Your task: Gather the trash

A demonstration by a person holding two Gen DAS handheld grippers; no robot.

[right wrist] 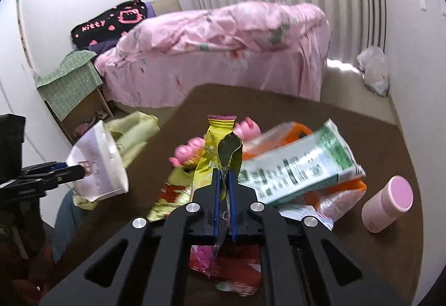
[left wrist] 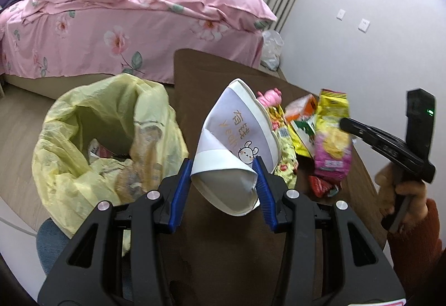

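**Two Pieces of Trash Held Near the Open Bag**

At the left, a yellow trash bag [left wrist: 106, 138] was seen standing open beside the brown table [left wrist: 223, 66], with some rubbish already inside. Just right of it, a crushed white paper cup [left wrist: 237, 144] was pinched between the pads of the left gripper [left wrist: 224, 188], close to the bag's mouth but not yet over it. Further right, a yellow snack wrapper [right wrist: 223, 149] was clamped edge-on in the right gripper [right wrist: 224, 186], whose jaws were pressed nearly together on the thin foil. More wrappers [right wrist: 295, 166] and a pink cup [right wrist: 387, 205] were left on the table.

A miss could be expected if the cup were released early, since the bag's limp rim sagged inward. The slick wrapper could slip from so narrow a grip.
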